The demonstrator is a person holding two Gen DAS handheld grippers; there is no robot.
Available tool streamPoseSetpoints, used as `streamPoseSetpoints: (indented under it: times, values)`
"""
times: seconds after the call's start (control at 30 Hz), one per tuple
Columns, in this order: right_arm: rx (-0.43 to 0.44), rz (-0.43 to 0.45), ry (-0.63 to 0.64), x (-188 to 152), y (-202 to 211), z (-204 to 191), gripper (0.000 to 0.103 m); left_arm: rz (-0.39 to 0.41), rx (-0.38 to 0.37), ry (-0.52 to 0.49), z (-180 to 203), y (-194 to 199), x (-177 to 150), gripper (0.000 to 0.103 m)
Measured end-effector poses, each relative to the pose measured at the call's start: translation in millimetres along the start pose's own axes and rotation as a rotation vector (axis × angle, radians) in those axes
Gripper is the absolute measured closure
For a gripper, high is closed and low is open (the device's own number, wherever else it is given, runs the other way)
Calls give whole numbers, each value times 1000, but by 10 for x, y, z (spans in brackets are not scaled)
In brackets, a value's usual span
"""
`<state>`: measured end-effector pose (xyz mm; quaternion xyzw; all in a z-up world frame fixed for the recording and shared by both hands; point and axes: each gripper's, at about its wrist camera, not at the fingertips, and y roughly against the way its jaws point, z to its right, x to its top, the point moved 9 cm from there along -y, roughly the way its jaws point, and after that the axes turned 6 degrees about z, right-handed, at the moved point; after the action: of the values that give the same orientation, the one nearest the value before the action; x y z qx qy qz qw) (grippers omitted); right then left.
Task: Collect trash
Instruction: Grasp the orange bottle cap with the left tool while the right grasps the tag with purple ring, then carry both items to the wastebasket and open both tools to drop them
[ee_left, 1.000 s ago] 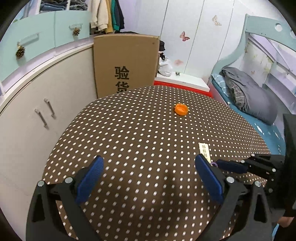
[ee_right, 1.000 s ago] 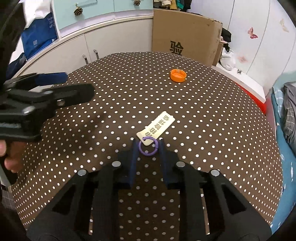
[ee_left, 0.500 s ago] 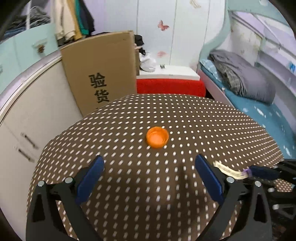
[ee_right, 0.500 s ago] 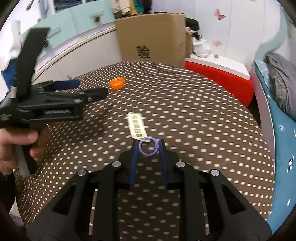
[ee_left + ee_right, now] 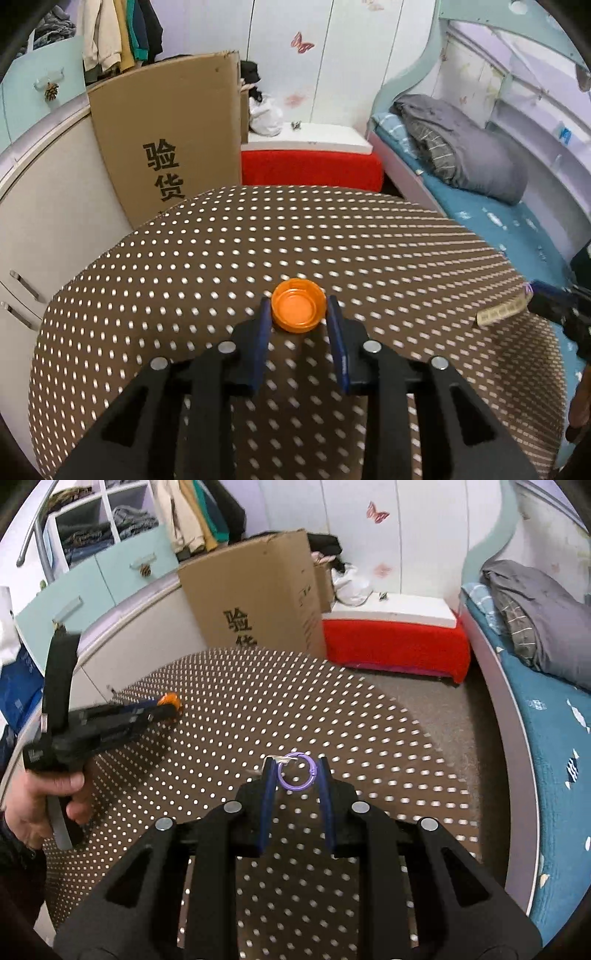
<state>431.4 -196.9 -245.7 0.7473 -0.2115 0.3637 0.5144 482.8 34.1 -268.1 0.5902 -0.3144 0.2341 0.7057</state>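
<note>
Brown tablecloth (image 5: 221, 266) with white dots over a round table, bedroom behind: cardboard box (image 5: 166, 147) printed with black characters ahead and left of both claws, red bench (image 5: 314, 168) straight ahead, bed with teal sheet (image 5: 554, 716) and grey blanket (image 5: 461, 147) off to the right.

Left gripper (image 5: 299, 314) narrowed to the width of the orange bottle cap (image 5: 298, 311), blue pads (image 5: 263, 332) pressed against its two sides. Cap open side up, sitting between the fingertips, low over the cloth; whether resting on it or lifted just clear, cannot tell. Seen again from the right wrist camera as a spot of orange at the tip of that claw, far left, with the bare hand (image 5: 44, 805) wrapped round the handle.

Right gripper (image 5: 295, 771) closed on the purple ring (image 5: 297, 771), ring upright between the blue fingers, raised above the cloth near the table's right edge. Pale tag (image 5: 502, 314) printed with characters hanging from the ring, mostly hidden behind the left finger in the right wrist view, plain in the left wrist view at the far right, just off the tip of that claw.
</note>
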Motion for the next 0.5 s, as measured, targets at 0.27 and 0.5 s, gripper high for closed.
streamPoseSetpoints:
  times: [0.27,0.5]
  values:
    - [-32,121,-10,203,709,202,81,106,-65,-36,544,652,114,74]
    - [-78,241,-50,300,1457,566,81,188,-173,-99,1384,1089,266,74]
